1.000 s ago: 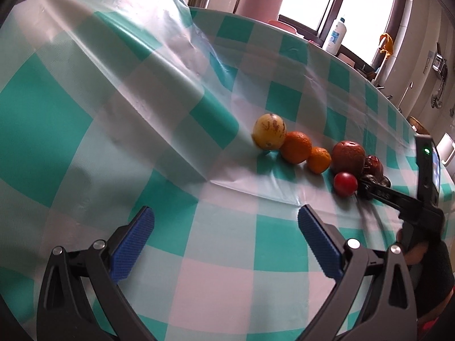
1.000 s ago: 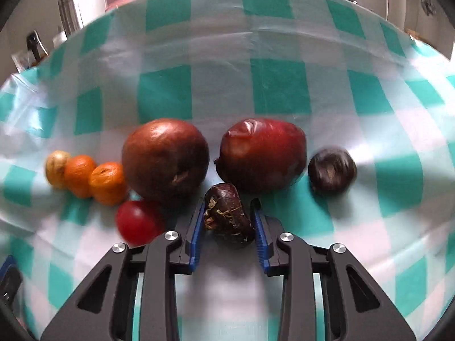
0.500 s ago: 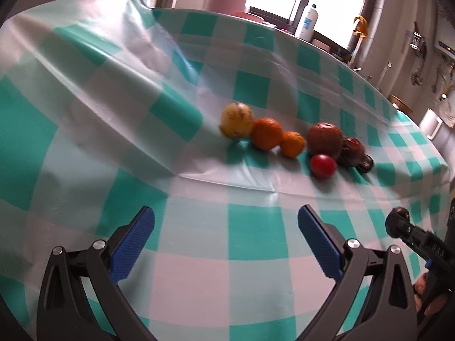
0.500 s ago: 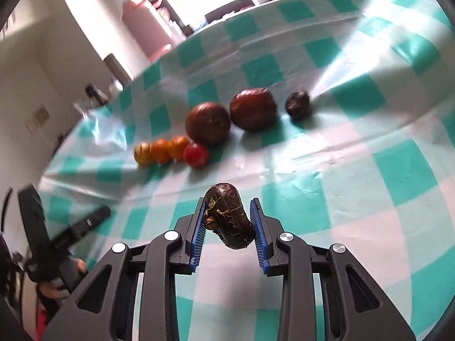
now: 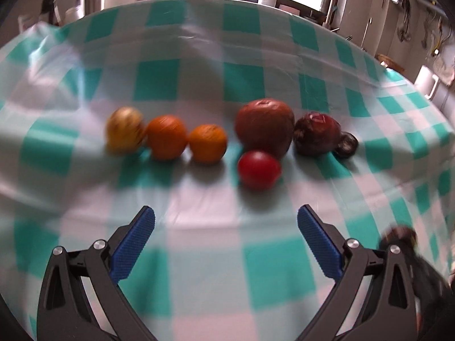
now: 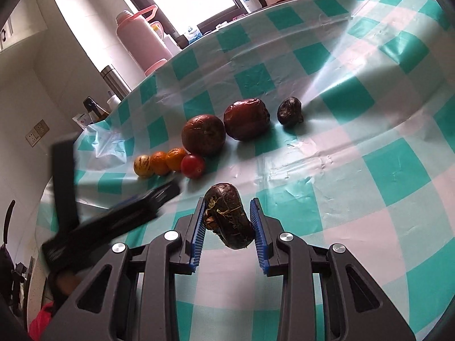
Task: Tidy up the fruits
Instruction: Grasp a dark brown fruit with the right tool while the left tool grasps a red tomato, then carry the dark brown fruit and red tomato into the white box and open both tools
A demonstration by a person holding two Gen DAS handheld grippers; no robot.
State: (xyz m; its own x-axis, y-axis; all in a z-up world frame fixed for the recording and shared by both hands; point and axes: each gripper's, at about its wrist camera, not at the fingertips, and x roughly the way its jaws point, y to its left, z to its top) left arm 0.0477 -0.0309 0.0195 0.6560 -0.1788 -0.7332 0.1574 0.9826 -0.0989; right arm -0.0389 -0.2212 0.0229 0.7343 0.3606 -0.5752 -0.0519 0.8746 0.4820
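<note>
right gripper (image 6: 227, 221): blue pads clamped on a dark wrinkled fruit (image 6: 229, 216), held above the checked tablecloth (image 6: 384, 170), near the row and in front of it.
left gripper (image 5: 226, 241): jaws spread wide, nothing between them, facing the row from the near side.
fruit row: left to right, yellow speckled fruit (image 5: 125, 130), two oranges (image 5: 166, 137) (image 5: 208, 143), big brown-red fruit (image 5: 264, 128), dark red wrinkled fruit (image 5: 317, 133), small dark fruit (image 5: 347, 145); a red tomato (image 5: 258, 169) sits in front, touching the big brown-red one.
only in right wrist view: the held fruit in sharp detail; the left gripper as a blurred black shape at lower left; a pink flask (image 6: 140, 39) and a steel bottle (image 6: 115, 81) beyond the table edge.
only in left wrist view: the row seen head-on, softened by blur; the right gripper only as a dark blur at the lower right edge.
</note>
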